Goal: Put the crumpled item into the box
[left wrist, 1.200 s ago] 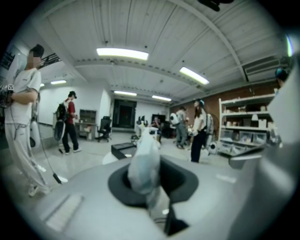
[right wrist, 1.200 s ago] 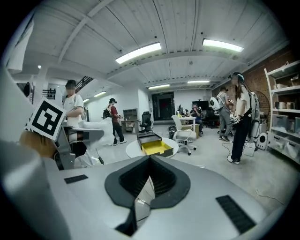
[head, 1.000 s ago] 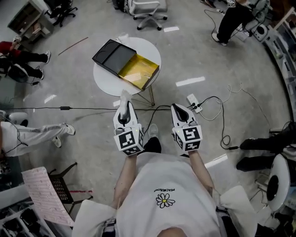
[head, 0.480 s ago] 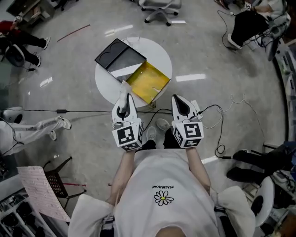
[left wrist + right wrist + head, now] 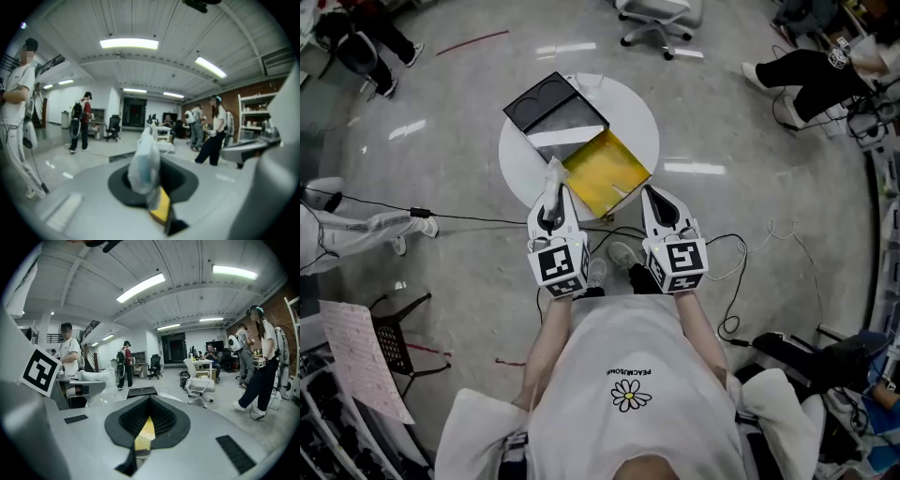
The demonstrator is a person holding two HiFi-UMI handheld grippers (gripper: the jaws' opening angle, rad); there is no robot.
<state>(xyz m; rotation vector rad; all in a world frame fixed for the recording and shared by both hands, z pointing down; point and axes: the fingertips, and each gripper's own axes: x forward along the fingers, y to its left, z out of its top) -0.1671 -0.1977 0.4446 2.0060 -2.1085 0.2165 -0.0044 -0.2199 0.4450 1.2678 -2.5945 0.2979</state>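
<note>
Your left gripper (image 5: 553,194) is clenched on the crumpled white plastic item (image 5: 553,172). In the left gripper view, its 2 jaws pinch the lower end of the item (image 5: 142,163), and the rest stands up out of them. In the head view the item hangs over the near edge of the round white table (image 5: 631,111), just beside the near-left corner of the open box with the yellow lining (image 5: 606,172). It is not inside the box. The box's flat black lid (image 5: 551,107) lies open on the table, touching the box's far-left side.

Your right gripper (image 5: 651,195) is level with the left one and apart from it. Its tips are over the near-right edge of the table, by the box's near corner. In the right gripper view, its 2 ribbed black jaws are drawn together with nothing between them, and only a thin slit of yellow shows through.

A black cable (image 5: 478,218) runs across the grey floor on your left, and a white office chair (image 5: 661,13) stands beyond the table.
</note>
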